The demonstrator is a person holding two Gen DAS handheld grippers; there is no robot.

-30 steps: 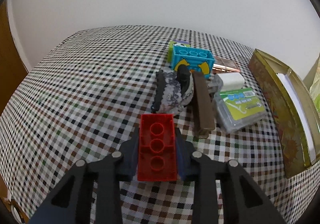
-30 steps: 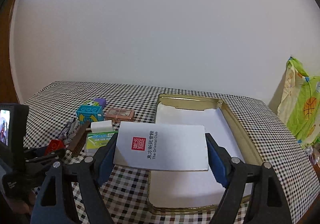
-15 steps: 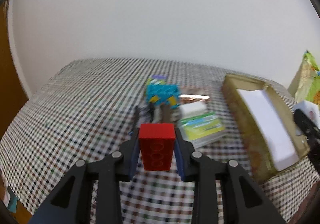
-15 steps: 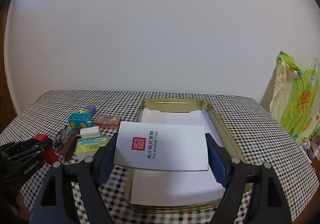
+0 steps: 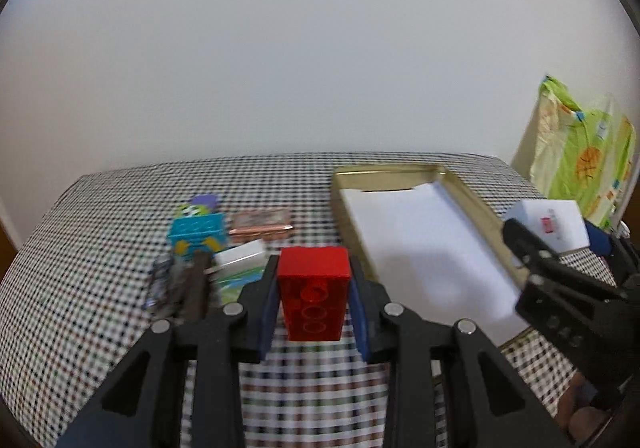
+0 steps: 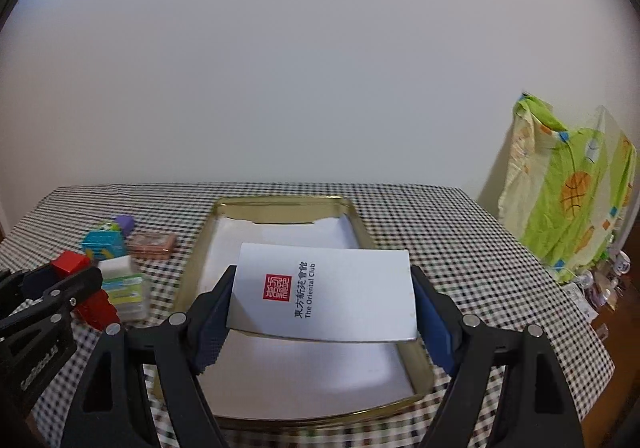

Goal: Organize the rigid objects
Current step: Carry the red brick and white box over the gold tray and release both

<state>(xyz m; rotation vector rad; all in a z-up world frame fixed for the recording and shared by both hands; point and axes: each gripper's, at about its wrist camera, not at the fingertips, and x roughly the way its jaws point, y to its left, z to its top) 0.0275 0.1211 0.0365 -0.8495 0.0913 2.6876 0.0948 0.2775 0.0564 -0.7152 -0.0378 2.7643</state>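
My left gripper is shut on a red toy brick, held in the air above the checked tablecloth, left of the gold tin. The same brick shows at the left edge of the right wrist view. My right gripper is shut on a flat white box with a red seal and black lettering, held over the near half of the gold tin. That tin is lined with white paper. In the left wrist view the white box appears at the right, above the tin's rim.
A cluster lies on the cloth left of the tin: a blue toy crate, a copper-coloured case, a white block, a green-labelled clear box and dark brown pieces. A green patterned cloth hangs at the right beyond the table.
The left gripper has risen and swung right with the red brick, so the tin and the right gripper came into its view. The right gripper has drawn back with the white box.
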